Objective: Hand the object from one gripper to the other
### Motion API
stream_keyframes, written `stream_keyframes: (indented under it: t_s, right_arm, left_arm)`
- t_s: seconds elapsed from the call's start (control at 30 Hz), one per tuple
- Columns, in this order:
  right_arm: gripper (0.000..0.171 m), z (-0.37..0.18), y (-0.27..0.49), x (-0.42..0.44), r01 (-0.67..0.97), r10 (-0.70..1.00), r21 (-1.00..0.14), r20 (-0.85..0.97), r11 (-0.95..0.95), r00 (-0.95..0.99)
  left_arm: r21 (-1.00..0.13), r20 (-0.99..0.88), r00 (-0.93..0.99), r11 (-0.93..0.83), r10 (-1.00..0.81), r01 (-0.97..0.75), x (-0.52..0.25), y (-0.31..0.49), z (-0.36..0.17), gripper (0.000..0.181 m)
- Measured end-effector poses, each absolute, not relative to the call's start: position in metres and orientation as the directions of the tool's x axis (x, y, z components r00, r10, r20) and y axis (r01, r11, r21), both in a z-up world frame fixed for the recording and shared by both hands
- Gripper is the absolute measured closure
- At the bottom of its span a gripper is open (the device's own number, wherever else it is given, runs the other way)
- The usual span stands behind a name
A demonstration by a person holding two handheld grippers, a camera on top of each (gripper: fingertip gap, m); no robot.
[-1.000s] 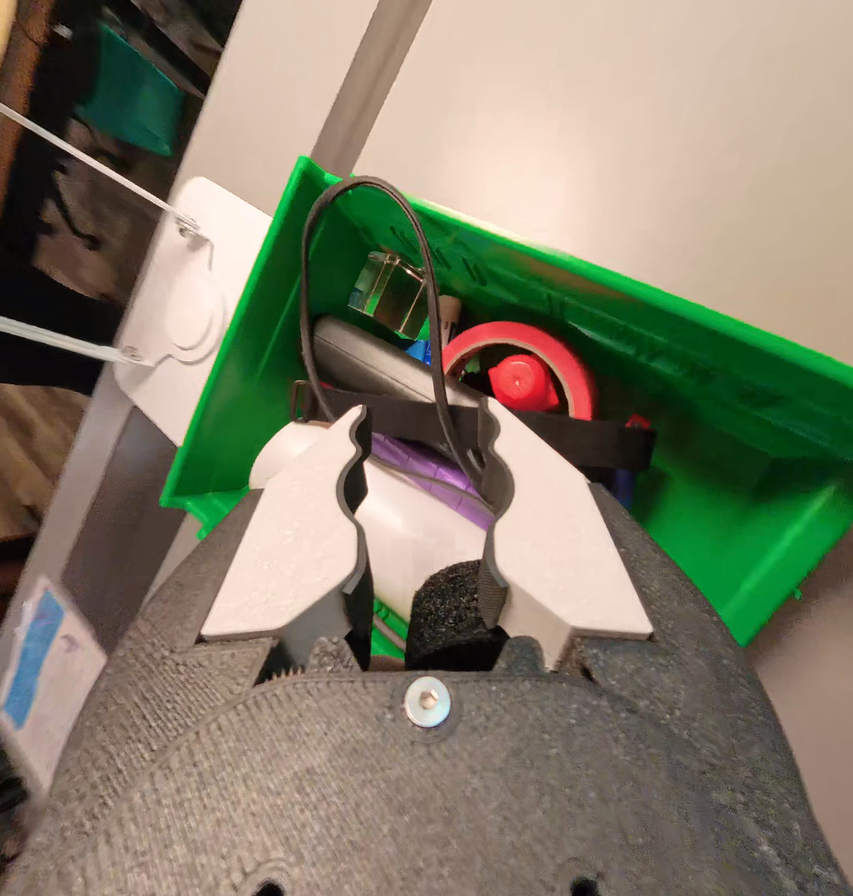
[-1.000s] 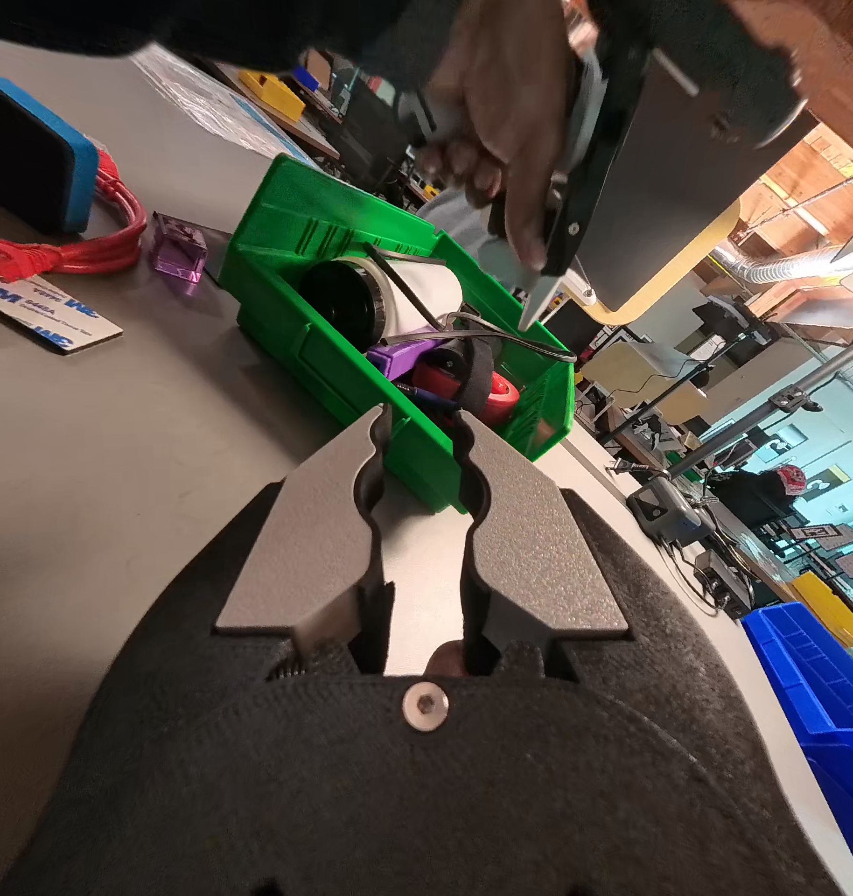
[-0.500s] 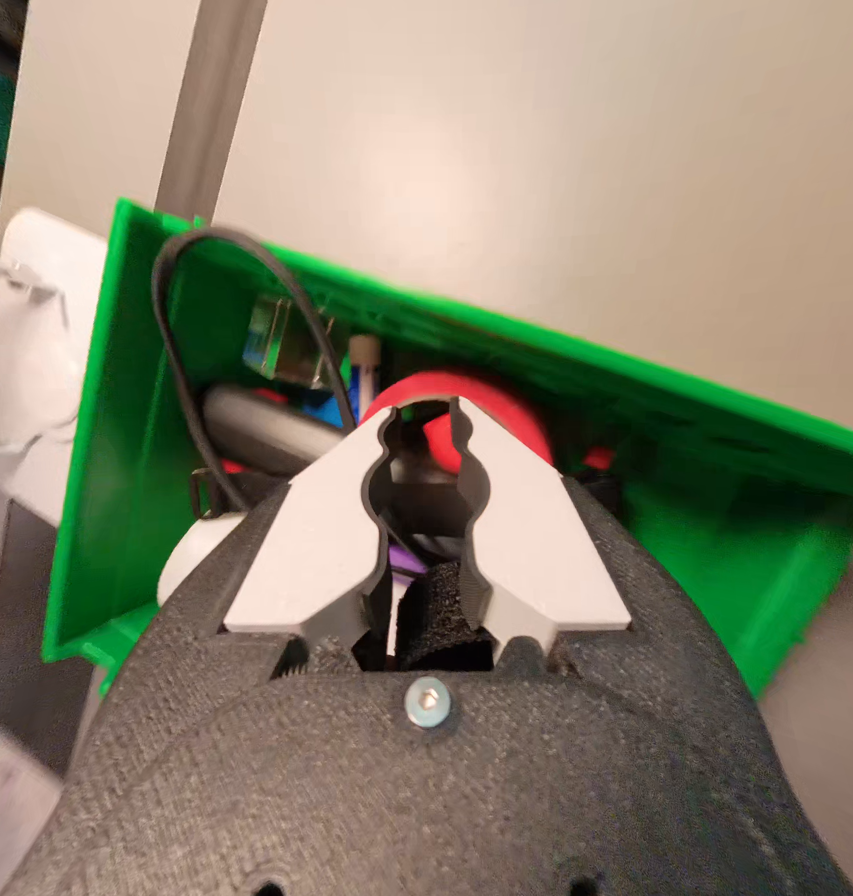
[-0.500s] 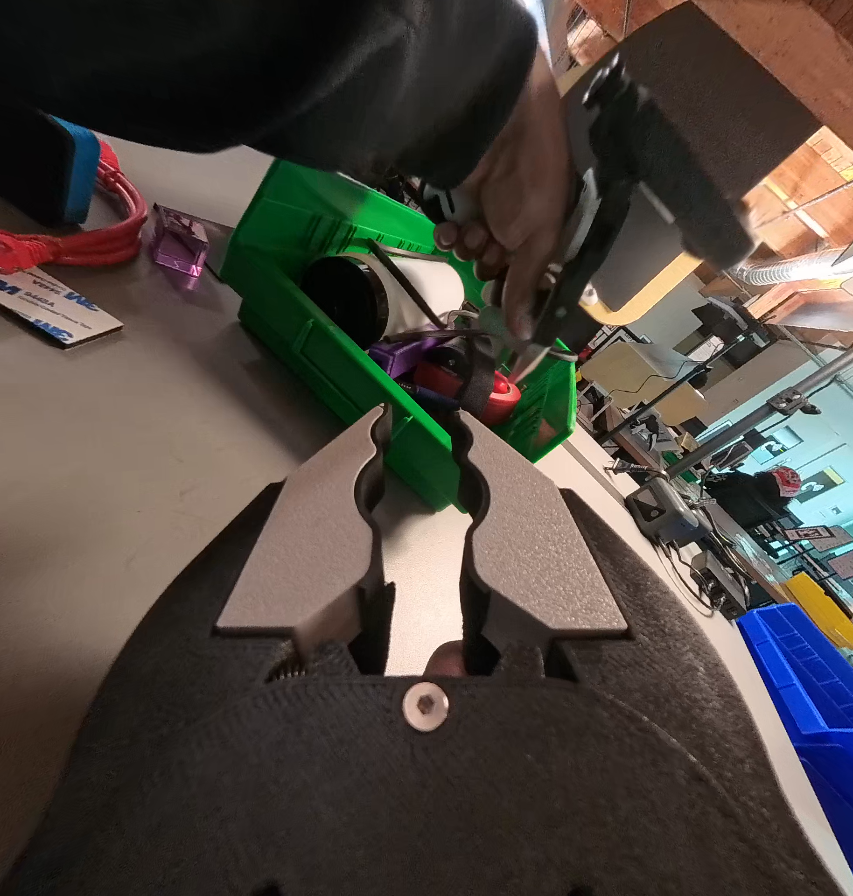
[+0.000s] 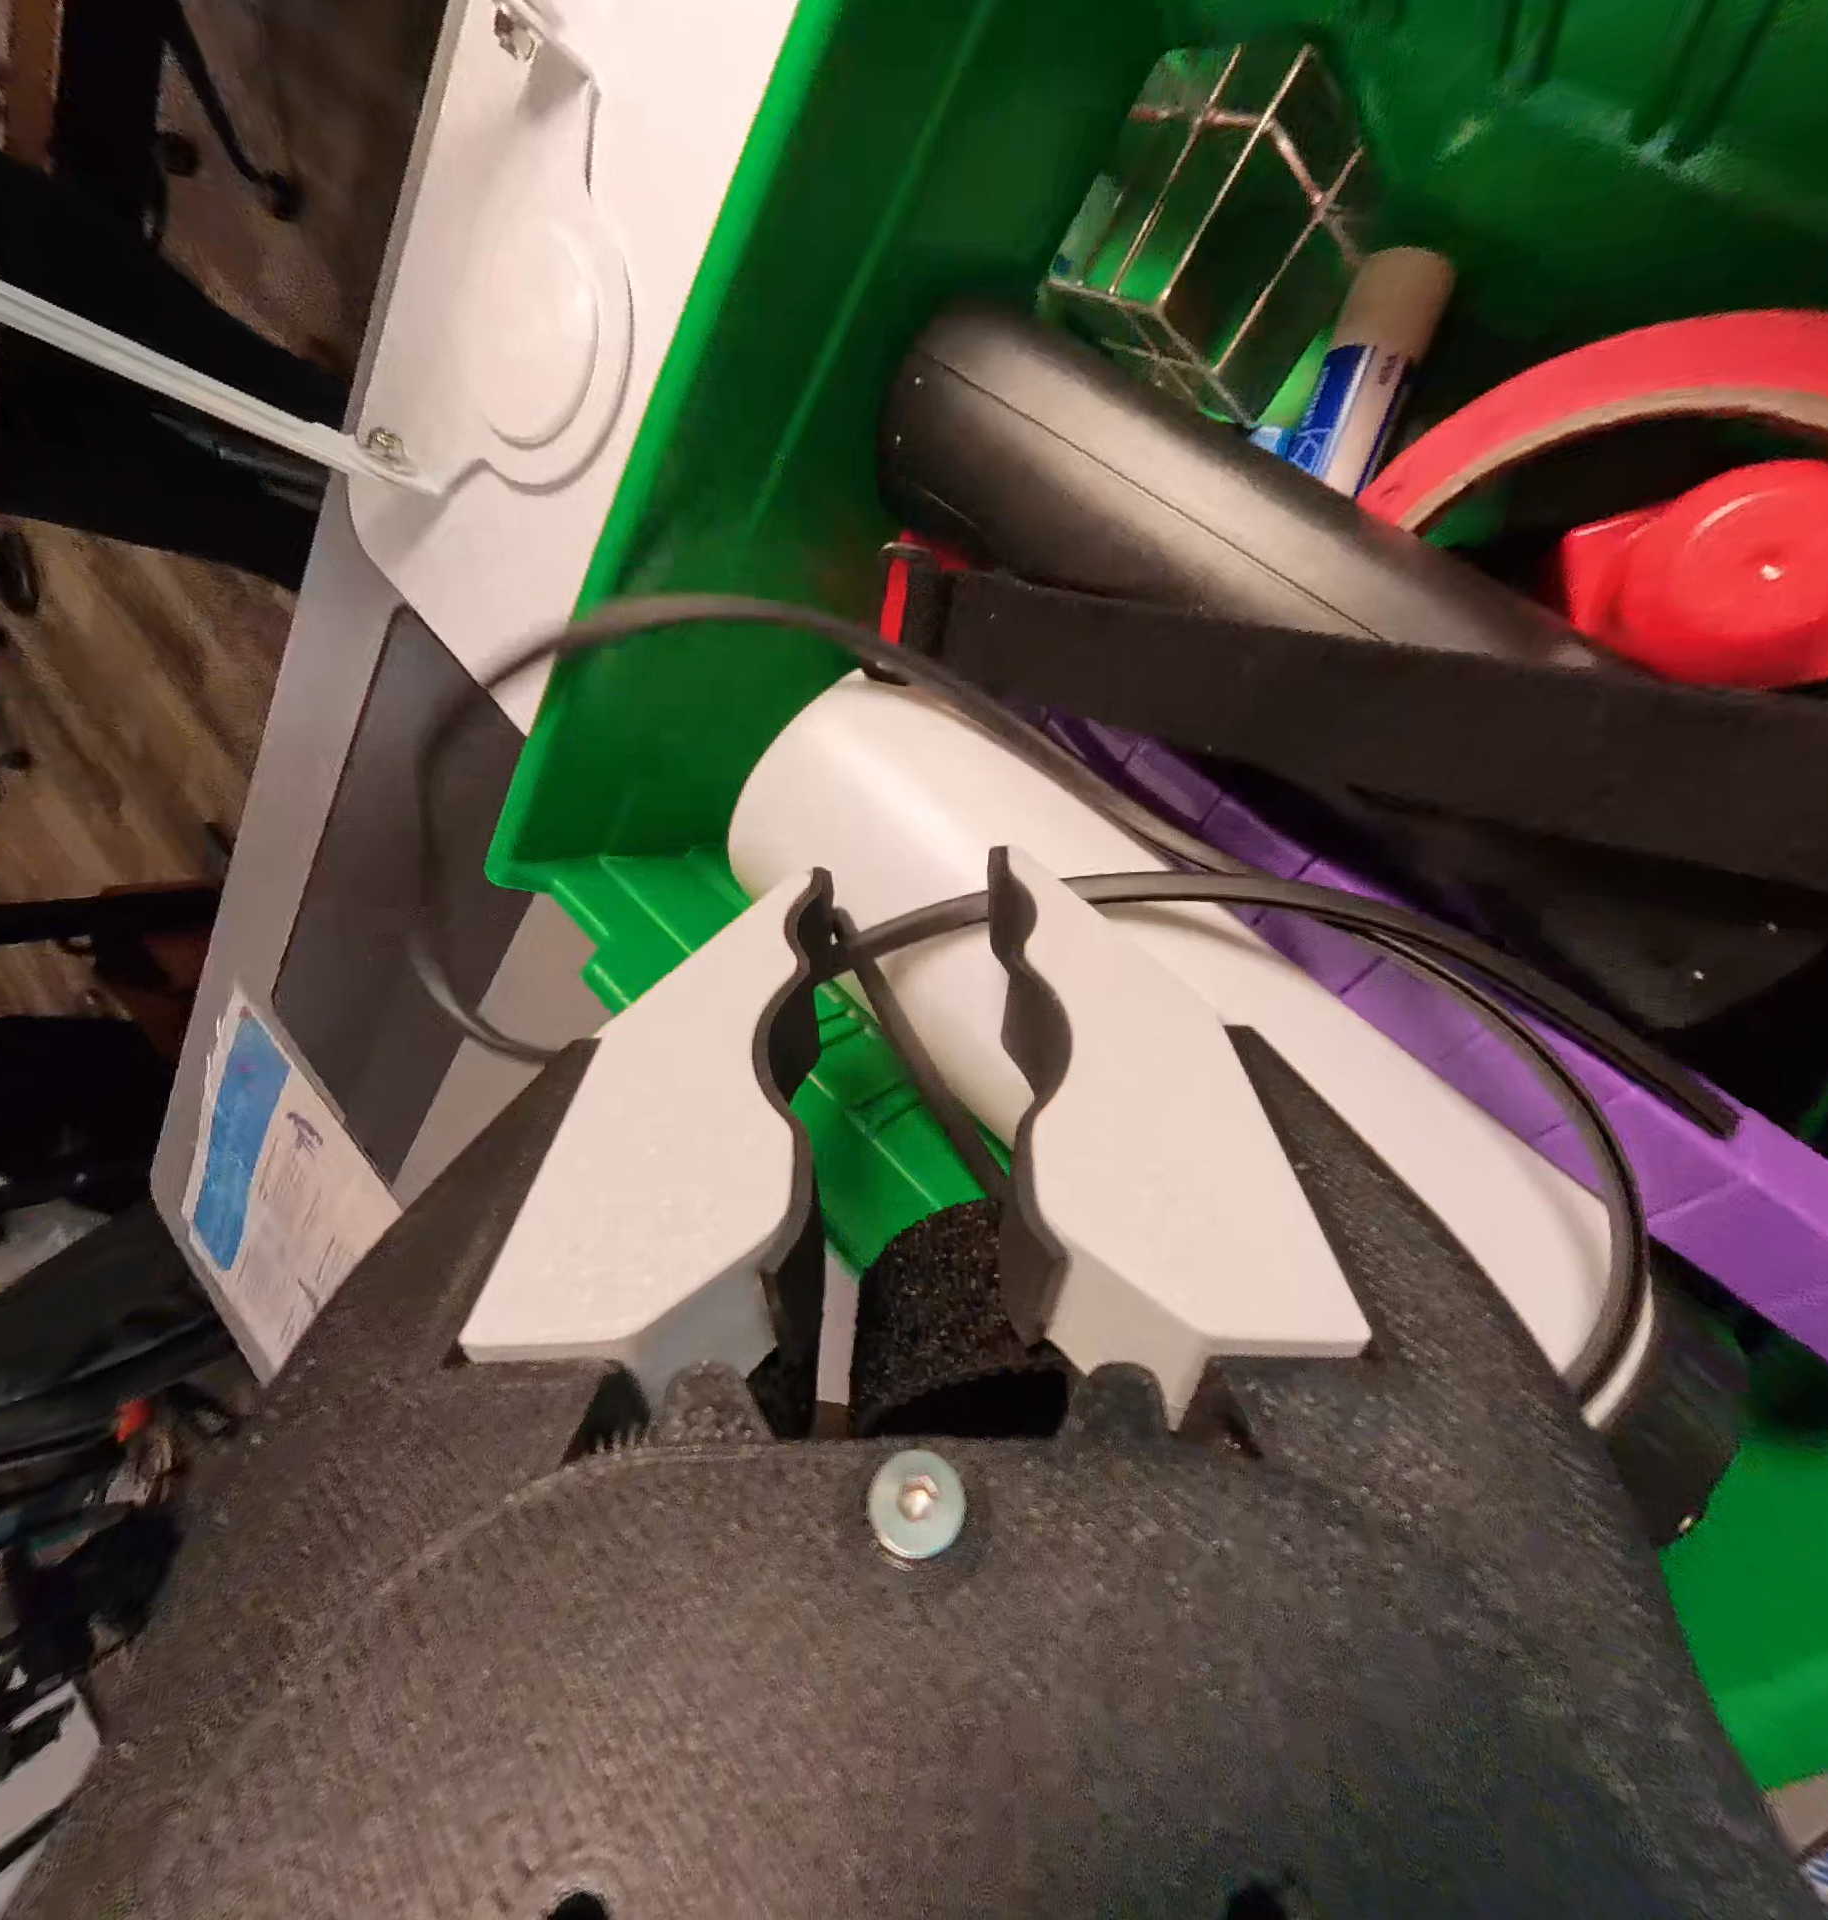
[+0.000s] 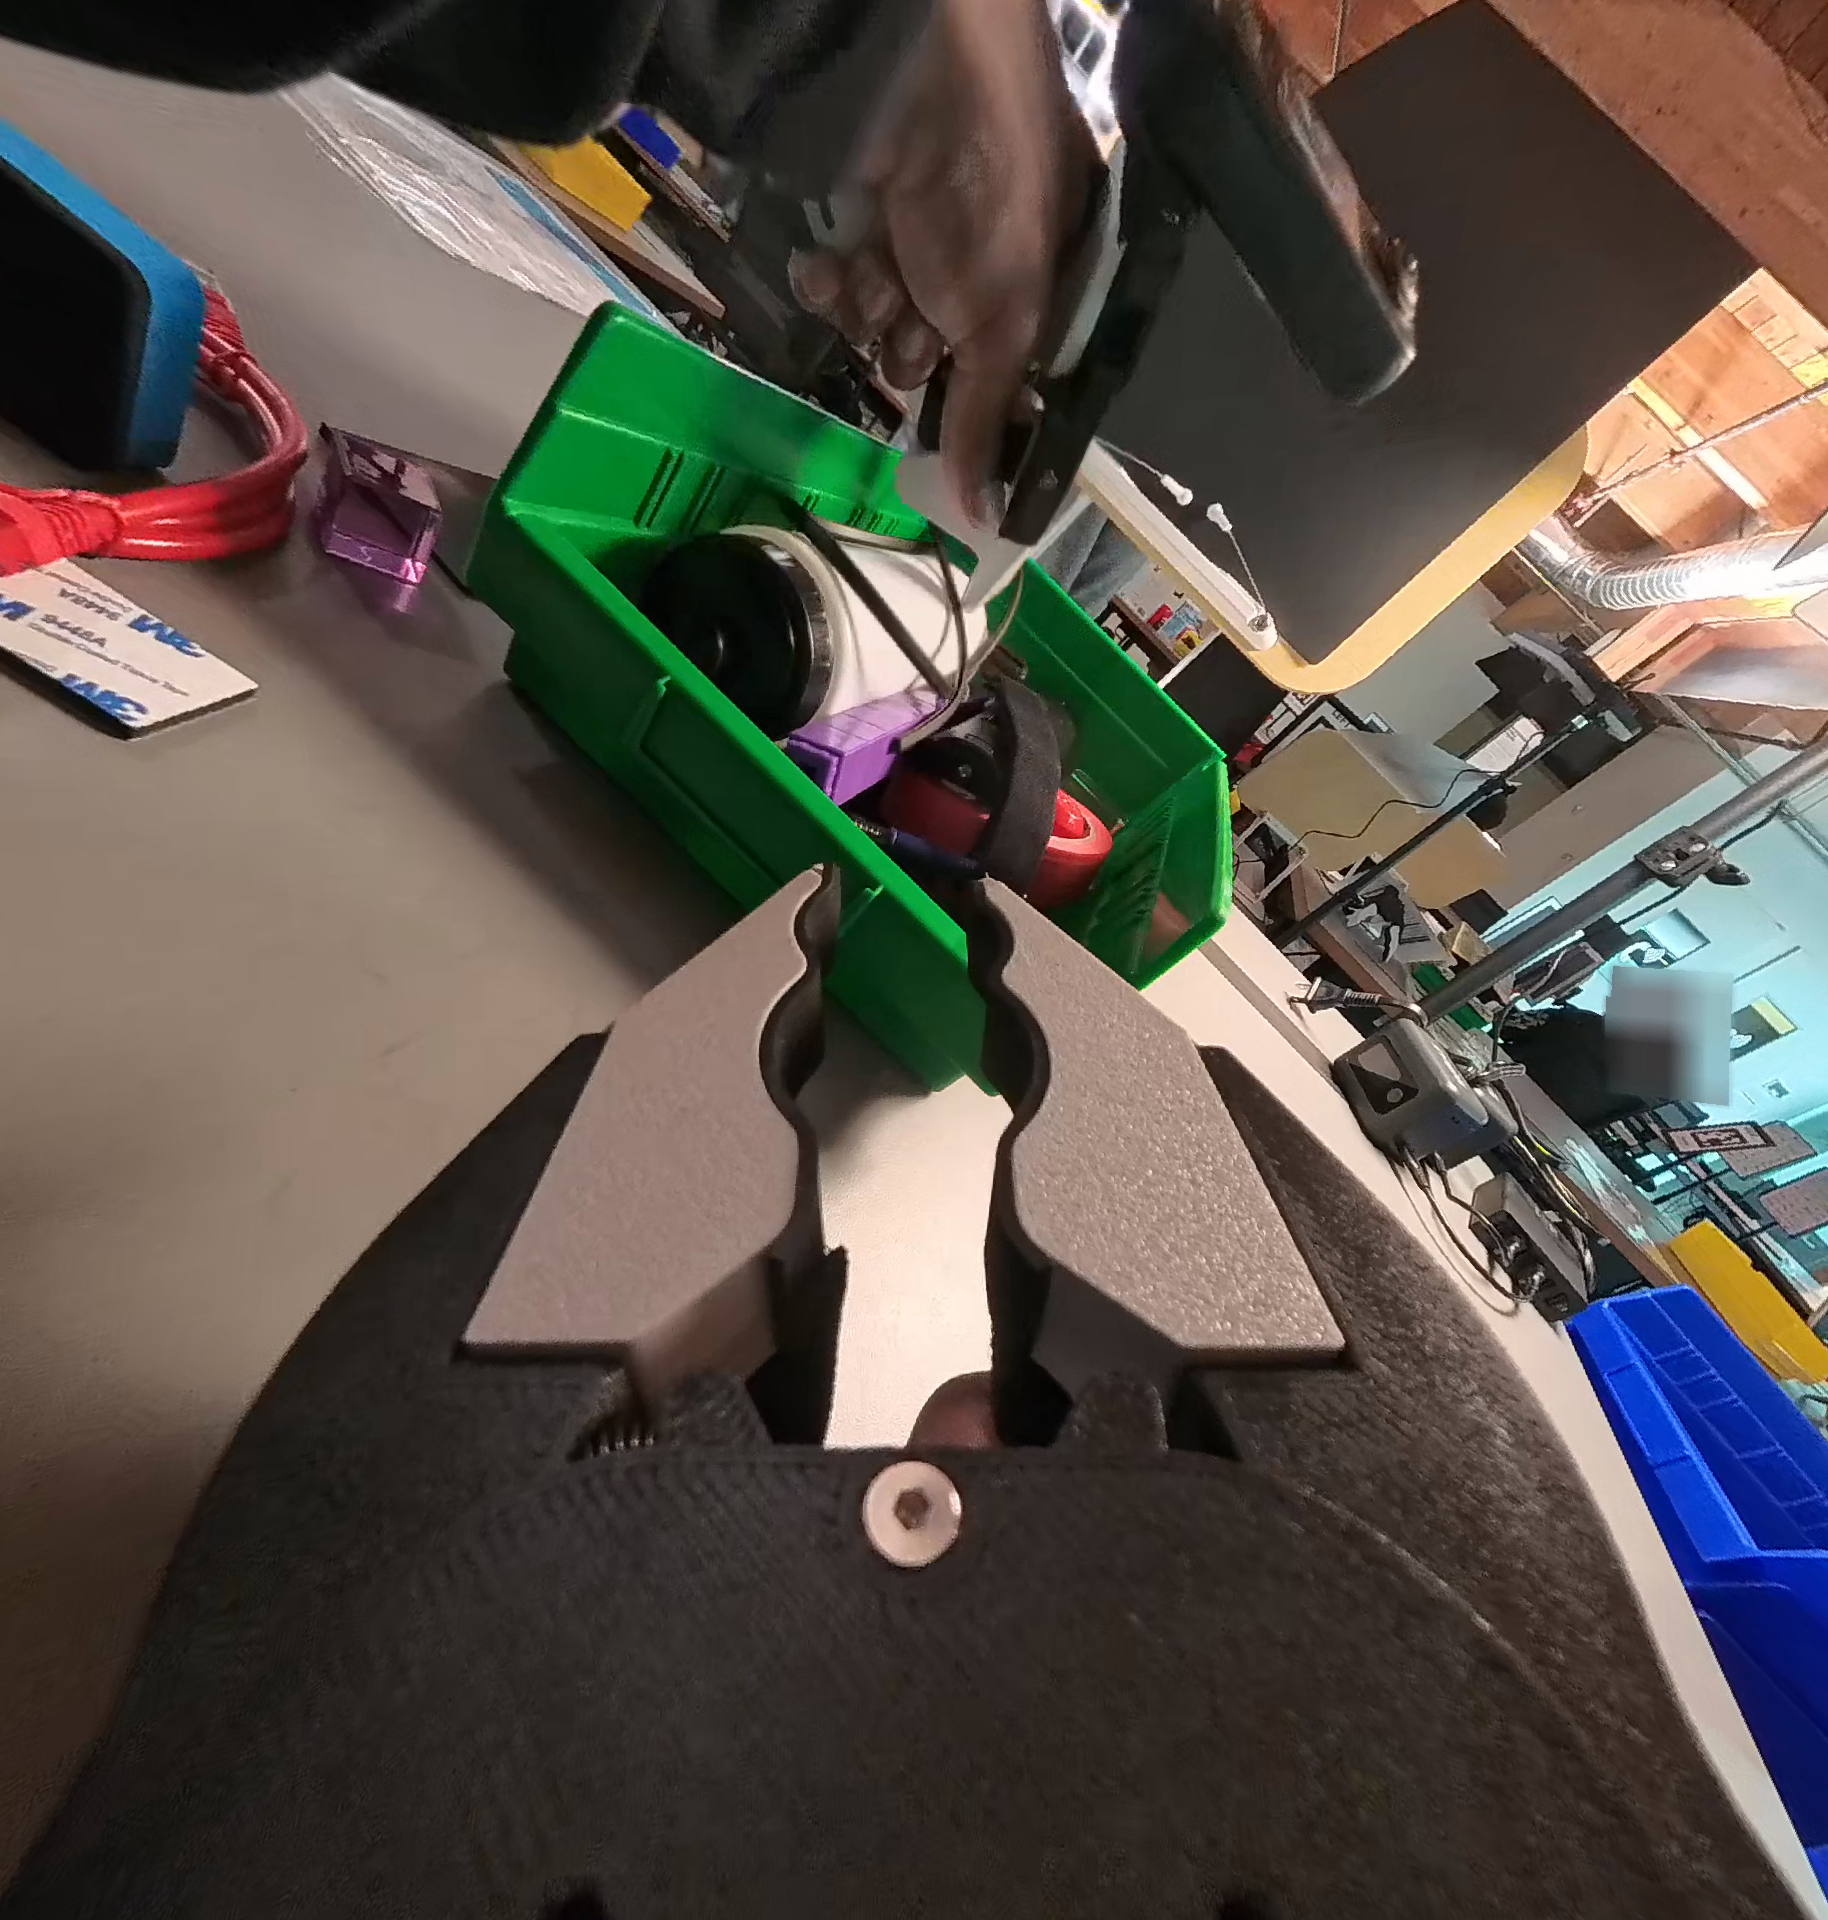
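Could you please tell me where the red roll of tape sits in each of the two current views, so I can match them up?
Left wrist view: the red roll of tape lies at the upper right, inside the green plastic bin.
Right wrist view: the same roll is near the centre, in the bin's end towards the right of the frame.
Shared landmark: the white cylinder at the bin's other end.

A workshop: brick wall [image 6: 1575, 62], exposed duct [image 6: 1658, 566], parts bins [image 6: 1762, 1475], cluttered benches [image 6: 1440, 1101].

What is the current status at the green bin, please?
Left gripper open over green bin, black zip tie between fingertips, ungripped. Right gripper open, empty. Black strap crowds the pick.
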State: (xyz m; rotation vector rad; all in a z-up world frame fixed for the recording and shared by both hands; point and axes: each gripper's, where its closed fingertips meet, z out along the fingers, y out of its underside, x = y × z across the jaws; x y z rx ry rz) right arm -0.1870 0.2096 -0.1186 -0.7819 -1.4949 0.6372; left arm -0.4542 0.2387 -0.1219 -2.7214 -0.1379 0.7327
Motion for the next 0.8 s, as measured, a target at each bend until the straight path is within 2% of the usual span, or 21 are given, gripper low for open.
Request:
stream_keyframes:
  t_s: [0.23, 0.3, 0.4, 0.53, 0.67, 0.8]
  right_arm:
    - [0.145, -0.119, 0.210, -0.188, 0.104, 0.783, -0.779, 0.622, 0.618, 0.005]
    - [0.145, -0.119, 0.210, -0.188, 0.104, 0.783, -0.779, 0.622, 0.619, 0.004]
    - [0.146, -0.119, 0.210, -0.188, 0.101, 0.784, -0.780, 0.621, 0.618, 0.004]
    - [0.146, -0.119, 0.209, -0.188, 0.097, 0.784, -0.781, 0.620, 0.617, 0.002]
    - [0.146, -0.119, 0.209, -0.188, 0.097, 0.783, -0.780, 0.622, 0.618, 0.002]
    - [0.146, -0.119, 0.210, -0.188, 0.098, 0.783, -0.779, 0.622, 0.619, 0.002]
  left_arm:
    - [-0.402, -0.483, 0.871, -0.906, 0.089, -0.131, -0.421, 0.250, -0.100, 0.143]
    - [-0.390, -0.461, 0.887, -0.902, 0.018, -0.184, -0.396, 0.252, -0.100, 0.139]
    - [-0.291, -0.484, 0.847, -0.873, -0.219, -0.392, -0.350, 0.250, -0.106, 0.133]
    - [-0.097, -0.501, 0.683, -0.749, -0.532, -0.655, -0.304, 0.230, -0.123, 0.132]
    - [-0.004, -0.441, 0.601, -0.668, -0.667, -0.744, -0.286, 0.210, -0.136, 0.132]
    - [0.145, -0.436, 0.499, -0.606, -0.749, -0.782, -0.300, 0.196, -0.156, 0.133]
